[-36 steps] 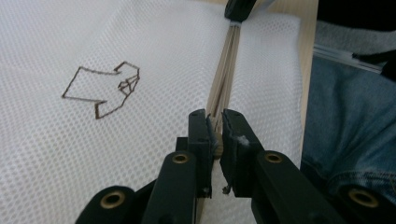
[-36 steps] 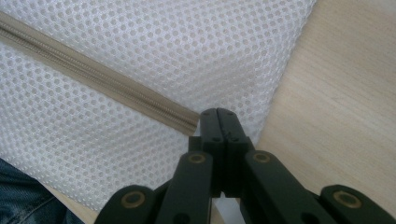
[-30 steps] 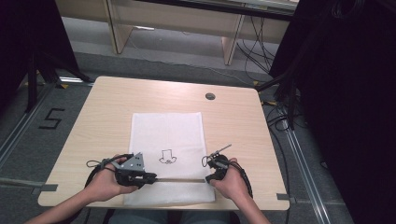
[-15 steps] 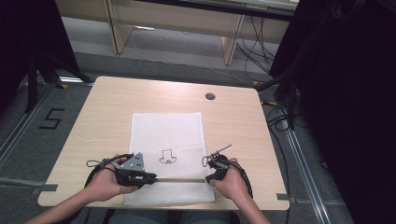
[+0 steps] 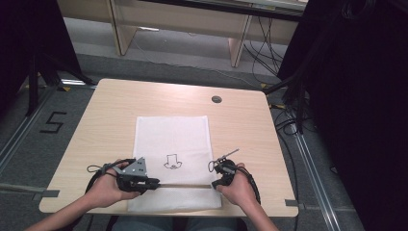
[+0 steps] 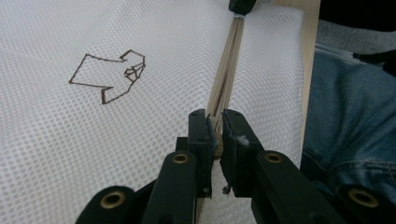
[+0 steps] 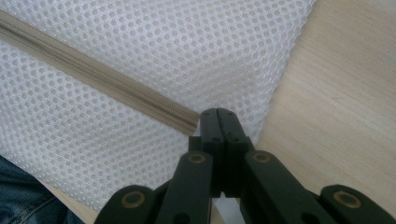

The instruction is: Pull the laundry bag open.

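Observation:
A white mesh bag (image 5: 173, 134) lies flat on the wooden table (image 5: 106, 115), with a small dark line drawing (image 5: 172, 161) printed on it. A tan zipper (image 5: 183, 185) runs across its near end. My left gripper (image 5: 155, 183) sits at the zipper's left end; in the left gripper view its jaws (image 6: 215, 133) are shut on the tan zipper pull, and the zipper (image 6: 225, 74) stretches away to the other gripper (image 6: 243, 4). My right gripper (image 5: 215, 183) rests at the zipper's right end. There its jaws (image 7: 218, 114) are pressed together on the mesh (image 7: 187, 37), just past the zipper (image 7: 93, 74).
A round cable hole (image 5: 216, 99) sits in the table near the far edge. Bare wood (image 7: 336, 93) lies right of the bag. The person's jeans (image 6: 345, 102) are at the table's near edge. Desk legs and cables stand on the floor beyond.

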### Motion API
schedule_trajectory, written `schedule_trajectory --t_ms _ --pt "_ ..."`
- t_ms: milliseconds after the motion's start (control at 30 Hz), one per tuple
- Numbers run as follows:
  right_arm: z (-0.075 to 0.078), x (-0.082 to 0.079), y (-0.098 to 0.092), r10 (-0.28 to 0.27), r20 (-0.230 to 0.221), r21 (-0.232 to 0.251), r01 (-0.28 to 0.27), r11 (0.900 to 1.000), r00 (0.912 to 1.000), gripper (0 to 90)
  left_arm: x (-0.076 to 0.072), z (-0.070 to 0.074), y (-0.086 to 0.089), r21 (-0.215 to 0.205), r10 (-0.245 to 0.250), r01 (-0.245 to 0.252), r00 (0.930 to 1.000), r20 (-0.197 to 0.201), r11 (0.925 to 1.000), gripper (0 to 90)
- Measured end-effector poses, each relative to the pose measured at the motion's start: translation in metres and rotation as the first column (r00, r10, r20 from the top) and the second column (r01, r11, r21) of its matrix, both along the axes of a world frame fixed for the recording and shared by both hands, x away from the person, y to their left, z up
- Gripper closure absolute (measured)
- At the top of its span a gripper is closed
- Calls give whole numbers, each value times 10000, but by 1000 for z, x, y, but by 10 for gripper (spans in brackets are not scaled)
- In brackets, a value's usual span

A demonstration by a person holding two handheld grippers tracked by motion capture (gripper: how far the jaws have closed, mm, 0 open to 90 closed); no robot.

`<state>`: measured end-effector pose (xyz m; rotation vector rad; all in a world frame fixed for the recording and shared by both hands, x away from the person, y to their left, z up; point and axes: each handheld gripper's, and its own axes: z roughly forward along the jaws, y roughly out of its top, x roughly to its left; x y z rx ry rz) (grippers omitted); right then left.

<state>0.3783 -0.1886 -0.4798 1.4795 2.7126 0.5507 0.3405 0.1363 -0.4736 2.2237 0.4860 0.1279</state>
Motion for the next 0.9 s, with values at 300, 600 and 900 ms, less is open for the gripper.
schedule_trajectory --t_ms 300,600,900 --pt "1 -1 1 -177 -111 -60 176 9998 9998 900 -1 0 4 -151 65 -67 9999 -144 9999 819" --pt "0 0 0 63 -41 76 -62 10000 10000 900 -1 0 17 -92 245 -246 9997 -50 9997 820" --pt "0 0 0 9 -36 60 -8 10000 10000 900 -2 1 18 -89 233 -233 9997 -54 9997 819"
